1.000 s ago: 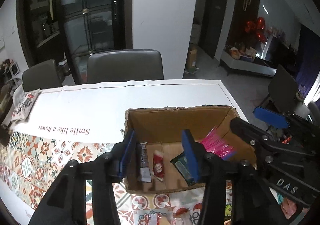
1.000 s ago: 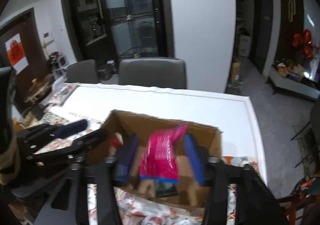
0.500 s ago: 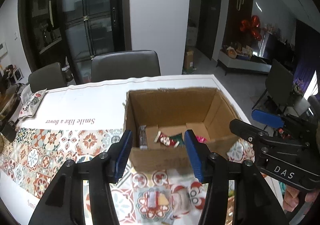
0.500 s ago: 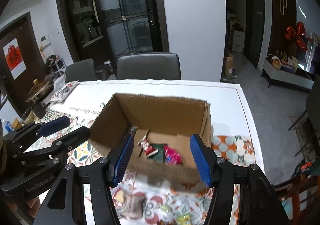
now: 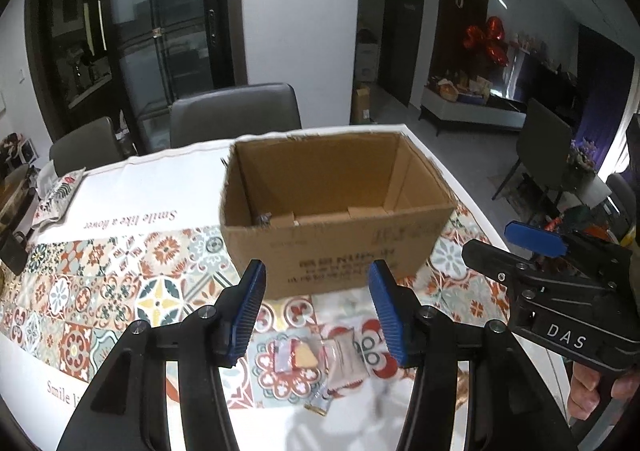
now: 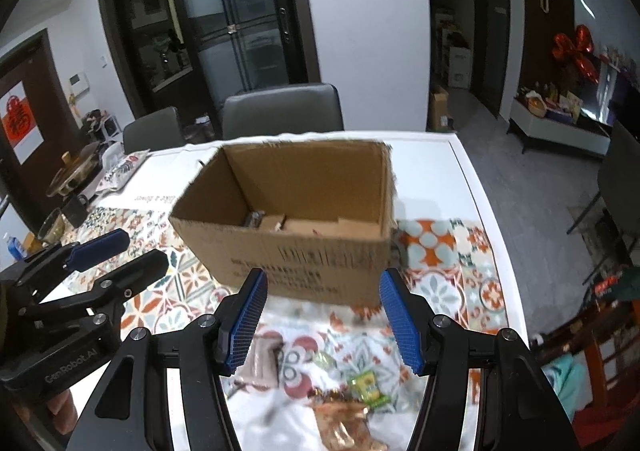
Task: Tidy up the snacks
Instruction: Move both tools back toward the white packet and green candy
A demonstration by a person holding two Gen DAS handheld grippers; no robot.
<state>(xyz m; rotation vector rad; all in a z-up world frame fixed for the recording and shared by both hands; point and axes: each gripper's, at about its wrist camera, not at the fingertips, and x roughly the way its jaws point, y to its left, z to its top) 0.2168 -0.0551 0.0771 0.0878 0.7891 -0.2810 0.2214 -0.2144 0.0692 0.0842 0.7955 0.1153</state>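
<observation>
An open cardboard box (image 5: 340, 243) (image 6: 304, 259) stands on the patterned tablecloth, just beyond both grippers. A few small items show on its floor; most of the inside is hidden by the near wall. My left gripper (image 5: 318, 307) is open and empty, above a yellow-and-red packet (image 5: 298, 357) and a brown packet (image 5: 346, 363). My right gripper (image 6: 322, 315) is open and empty too, above the brown packet (image 6: 262, 363), a green packet (image 6: 368, 387) and a golden bag (image 6: 344, 423). Each gripper appears in the other's view, right gripper (image 5: 516, 251) and left gripper (image 6: 120, 261).
Grey chairs (image 5: 234, 115) stand behind the table. A printed bag (image 5: 56, 199), a pot (image 6: 74, 175) and a dark mug (image 6: 76, 209) sit at the far left. The table's right edge (image 6: 500, 251) drops to the floor, with a dark chair (image 5: 544, 147) beyond.
Both grippers have drawn back from above the box toward the near table edge. The pink packet left the right gripper and lay in the box. Loose snacks have come into view below.
</observation>
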